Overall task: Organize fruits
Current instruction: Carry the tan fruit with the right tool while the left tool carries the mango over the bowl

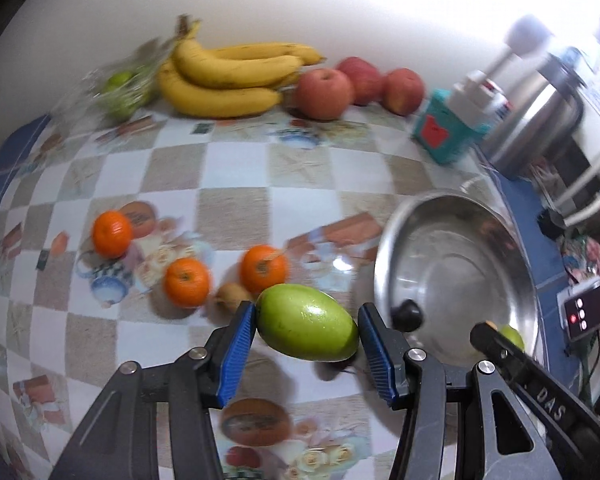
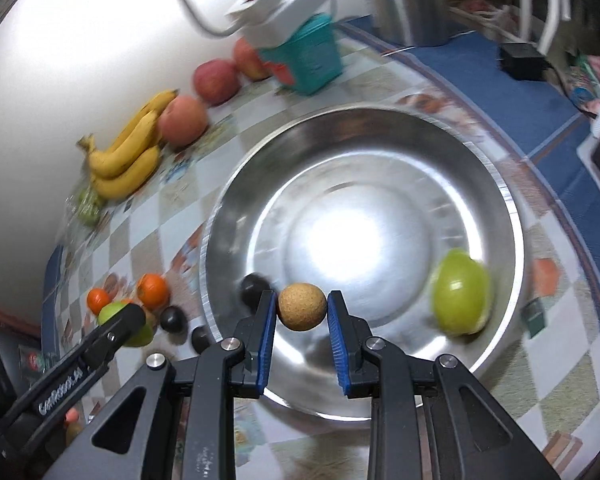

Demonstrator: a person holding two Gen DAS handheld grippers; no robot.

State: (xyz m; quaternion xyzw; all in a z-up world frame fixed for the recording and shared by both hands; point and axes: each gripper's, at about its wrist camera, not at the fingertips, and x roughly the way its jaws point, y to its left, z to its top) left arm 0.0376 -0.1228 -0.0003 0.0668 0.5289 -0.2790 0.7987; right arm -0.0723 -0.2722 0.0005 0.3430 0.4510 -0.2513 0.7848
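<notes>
My left gripper [image 1: 307,322] is shut on a green mango [image 1: 307,322] and holds it above the checkered table, left of the steel bowl [image 1: 384,264]. My right gripper [image 2: 302,307] is shut on a small brown round fruit [image 2: 302,307] over the near part of the steel bowl [image 2: 220,216]. Another green fruit [image 2: 460,292] lies inside the bowl at the right. A dark round fruit [image 2: 253,286] sits at the bowl's left inner wall. Three oranges [image 1: 188,282] lie on the table left of the left gripper.
Bananas [image 1: 224,76], three red apples [image 1: 324,94] and bagged green fruit [image 1: 120,88] line the far wall. A teal box [image 1: 446,128] with a white lamp, a steel kettle [image 1: 540,120] and a phone [image 1: 588,308] stand right. Two dark fruits [image 2: 174,319] lie left of the bowl.
</notes>
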